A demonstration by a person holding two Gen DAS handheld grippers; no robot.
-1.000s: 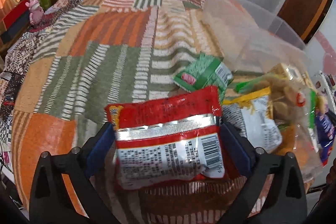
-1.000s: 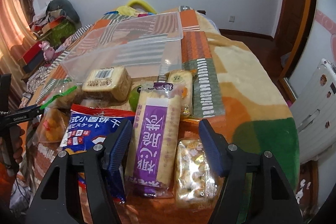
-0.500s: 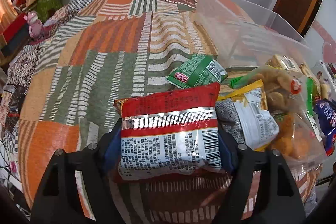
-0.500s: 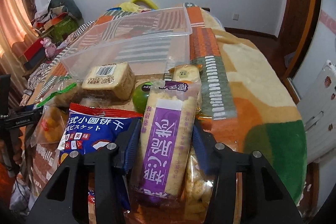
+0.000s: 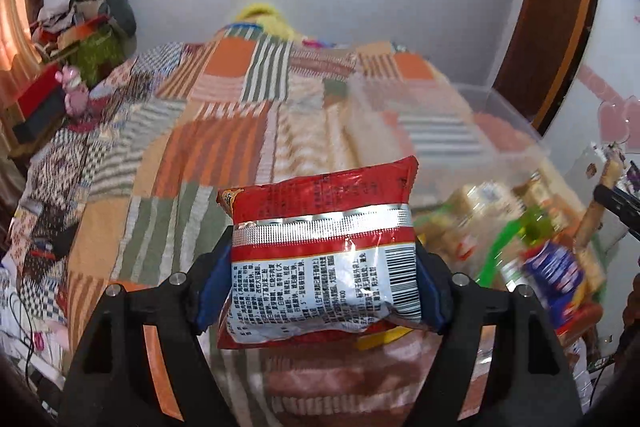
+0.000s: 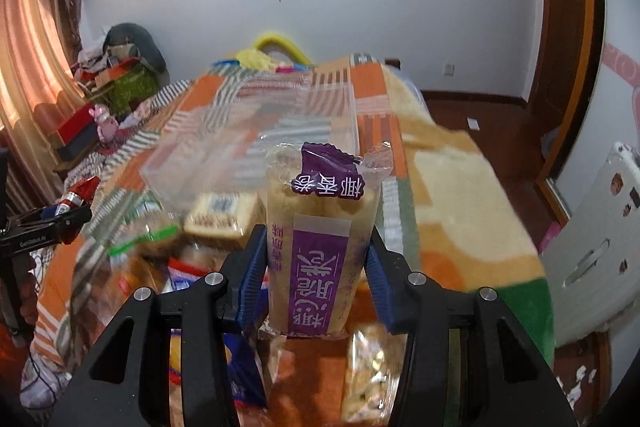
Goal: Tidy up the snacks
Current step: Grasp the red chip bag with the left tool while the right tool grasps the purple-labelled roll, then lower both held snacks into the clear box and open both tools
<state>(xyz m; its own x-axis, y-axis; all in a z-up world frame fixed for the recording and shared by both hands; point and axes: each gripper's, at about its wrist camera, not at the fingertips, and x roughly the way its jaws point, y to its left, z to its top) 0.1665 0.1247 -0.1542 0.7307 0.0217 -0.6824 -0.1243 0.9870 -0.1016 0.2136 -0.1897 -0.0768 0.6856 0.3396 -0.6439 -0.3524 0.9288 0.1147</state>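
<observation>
Both snacks are lifted clear of the pile, so the carry to the clear bin (image 6: 256,131) looks underway. The left gripper (image 5: 320,287) clamps a red packet (image 5: 324,247), barcode side up. The right gripper (image 6: 316,267) squeezes a purple-label pack (image 6: 320,239) with Chinese print. Next, each needs releasing over the bin.

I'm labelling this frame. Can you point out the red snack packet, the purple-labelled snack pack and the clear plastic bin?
red snack packet (image 5: 324,259), left wrist view, white printed back panel.
purple-labelled snack pack (image 6: 318,263), right wrist view, purple label.
clear plastic bin (image 6: 280,131), right wrist view, near transparent wall.
</observation>
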